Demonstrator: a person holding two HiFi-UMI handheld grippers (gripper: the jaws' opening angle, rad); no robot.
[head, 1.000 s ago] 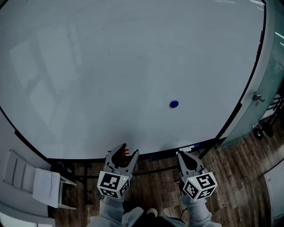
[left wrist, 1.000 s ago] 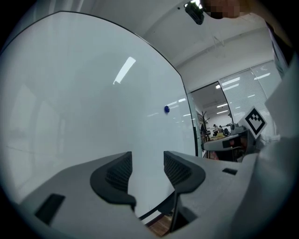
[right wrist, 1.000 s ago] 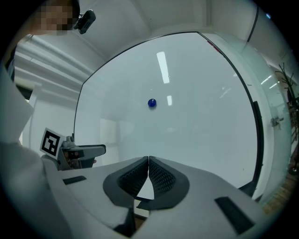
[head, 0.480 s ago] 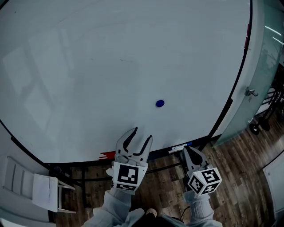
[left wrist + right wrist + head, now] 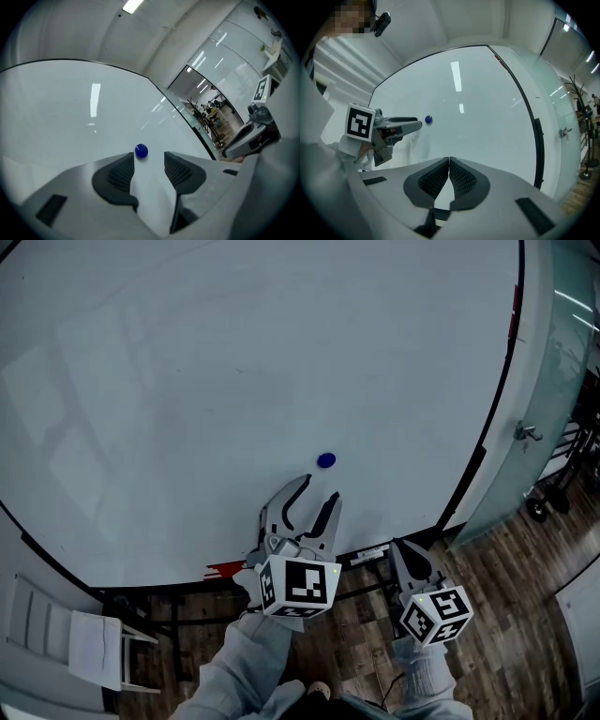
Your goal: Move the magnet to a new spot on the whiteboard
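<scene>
I have the left gripper (image 5: pixel 322 487) held up to the whiteboard (image 5: pixel 206 371), its fingers (image 5: pixel 117 174) spread apart with only bare board between them. The blue magnet (image 5: pixel 325 460) sits on the lower right part of the board, just past the fingertips. In the left gripper view the magnet (image 5: pixel 141 150) lies just ahead of the gap, closer to the finger on that view's left than to the other. From the right gripper view I see a small gap between the magnet (image 5: pixel 428 119) and the left gripper (image 5: pixel 412 123). The right gripper (image 5: pixel 401 557) hangs lower, by the board's bottom edge, well apart from the magnet. Its fingers (image 5: pixel 461 180) are pressed together and hold nothing.
</scene>
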